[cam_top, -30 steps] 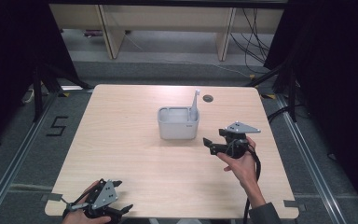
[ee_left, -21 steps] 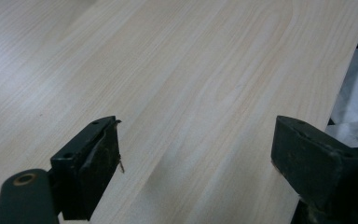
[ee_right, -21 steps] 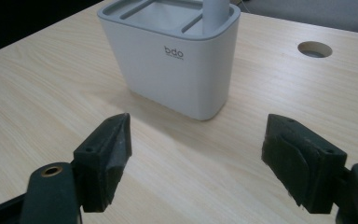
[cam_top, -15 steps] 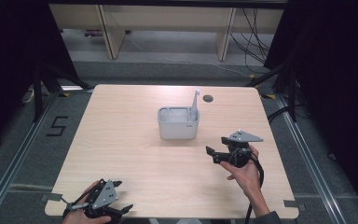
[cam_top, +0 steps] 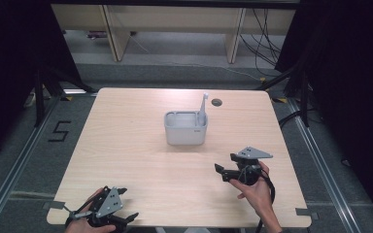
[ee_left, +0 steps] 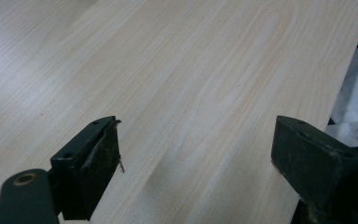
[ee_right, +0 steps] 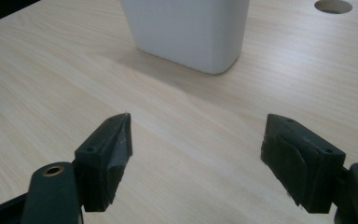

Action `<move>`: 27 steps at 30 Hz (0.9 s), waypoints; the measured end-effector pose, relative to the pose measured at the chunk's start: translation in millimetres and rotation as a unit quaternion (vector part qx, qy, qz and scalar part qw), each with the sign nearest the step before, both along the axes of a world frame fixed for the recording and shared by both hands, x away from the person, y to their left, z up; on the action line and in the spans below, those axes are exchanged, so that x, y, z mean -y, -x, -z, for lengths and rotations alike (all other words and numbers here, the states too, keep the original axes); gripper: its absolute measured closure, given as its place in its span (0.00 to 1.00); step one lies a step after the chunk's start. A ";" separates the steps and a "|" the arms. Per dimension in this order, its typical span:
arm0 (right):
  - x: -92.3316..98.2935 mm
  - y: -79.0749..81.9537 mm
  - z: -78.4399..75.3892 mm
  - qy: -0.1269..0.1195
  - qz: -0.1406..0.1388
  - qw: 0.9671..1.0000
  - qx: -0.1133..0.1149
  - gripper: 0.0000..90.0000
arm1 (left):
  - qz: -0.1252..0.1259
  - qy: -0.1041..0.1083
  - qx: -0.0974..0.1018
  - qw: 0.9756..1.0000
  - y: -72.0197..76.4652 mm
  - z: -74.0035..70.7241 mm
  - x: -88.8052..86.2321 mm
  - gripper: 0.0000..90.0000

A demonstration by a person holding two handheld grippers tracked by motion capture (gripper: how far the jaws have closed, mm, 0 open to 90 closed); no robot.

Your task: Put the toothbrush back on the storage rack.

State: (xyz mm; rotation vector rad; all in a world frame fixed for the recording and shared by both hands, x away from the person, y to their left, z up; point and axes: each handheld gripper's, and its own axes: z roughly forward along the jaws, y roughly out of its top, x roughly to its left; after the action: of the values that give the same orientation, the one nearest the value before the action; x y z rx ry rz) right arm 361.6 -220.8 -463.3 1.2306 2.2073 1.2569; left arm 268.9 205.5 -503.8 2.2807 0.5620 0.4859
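Note:
A white rectangular bin (cam_top: 186, 128) stands near the middle of the wooden table (cam_top: 136, 160), with a thin white utensil (cam_top: 203, 106) sticking up from its right side. My right gripper (cam_top: 227, 168) hovers low at the front right of the table, open and empty, its jaws facing the bin (ee_right: 191, 32). My left gripper (cam_top: 125, 204) rests at the front left edge, open, nothing between its fingers (ee_left: 91, 165). In the left gripper view the jaws point across bare table (ee_left: 191, 84).
A round cable hole (cam_top: 216, 102) sits in the table behind the bin, seen too in the right gripper view (ee_right: 333, 6). Dark curtains flank both sides. Shelving legs and cables lie on the floor beyond the far edge. A "5" mark (cam_top: 58, 131) is on the floor left.
My right gripper has drawn back from beside the bin toward the front right of the table and dropped lower. The left gripper has stayed put.

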 end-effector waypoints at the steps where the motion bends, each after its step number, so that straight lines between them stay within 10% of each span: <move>1: 1.4 0.2 1.8 0.003 -0.008 1.000 0.005 0.28 | -0.004 0.011 0.003 1.000 0.0 1.7 0.6 0.16; 27: 2.3 33.2 15.9 0.007 -0.025 0.999 -0.025 0.24 | 0.000 -0.002 0.003 1.000 0.2 -0.2 -0.1 0.16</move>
State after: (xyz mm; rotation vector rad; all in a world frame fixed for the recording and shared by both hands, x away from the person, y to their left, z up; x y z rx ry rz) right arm 328.4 -223.2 -479.2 1.2198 2.2925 1.2395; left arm 268.7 205.6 -503.6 2.2822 0.5591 0.4944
